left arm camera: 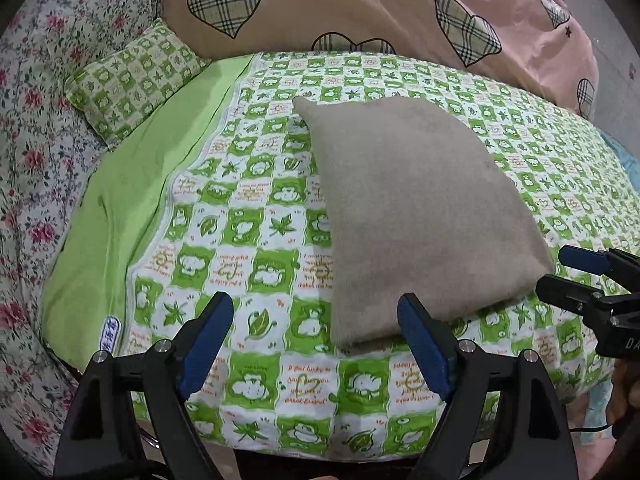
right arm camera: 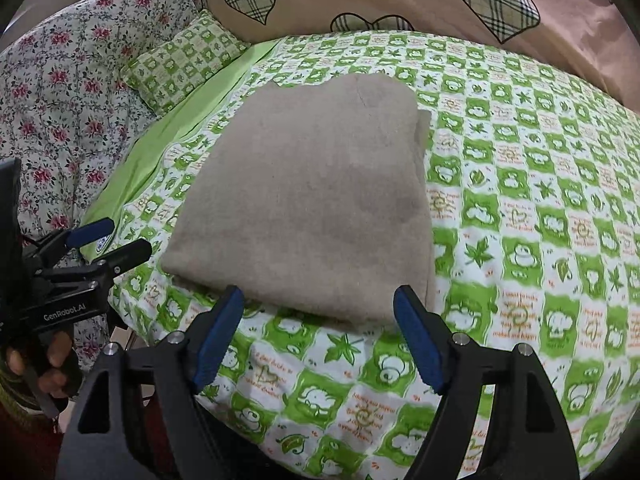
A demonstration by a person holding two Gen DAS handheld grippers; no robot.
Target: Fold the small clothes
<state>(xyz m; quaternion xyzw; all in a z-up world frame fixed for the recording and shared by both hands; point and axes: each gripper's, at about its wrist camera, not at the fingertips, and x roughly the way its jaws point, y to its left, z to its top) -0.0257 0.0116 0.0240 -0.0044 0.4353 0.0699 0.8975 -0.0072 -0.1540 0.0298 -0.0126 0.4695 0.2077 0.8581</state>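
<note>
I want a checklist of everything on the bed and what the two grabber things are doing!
Surface: bed sheet, green and white checks with leaves and cartoon prints, lying flat.
Job's things: beige cloth, folded into a neat rectangle and lying on the sheet.
Clutter: small green checked pillow at the far left; nothing else seen on the sheet.
Grippers: left gripper open and empty; right gripper open and empty, just short of the cloth's near edge.
Cables: thin black cable below the right gripper.
Surroundings: pink quilt with plaid hearts behind, flowered bedding at left.
</note>
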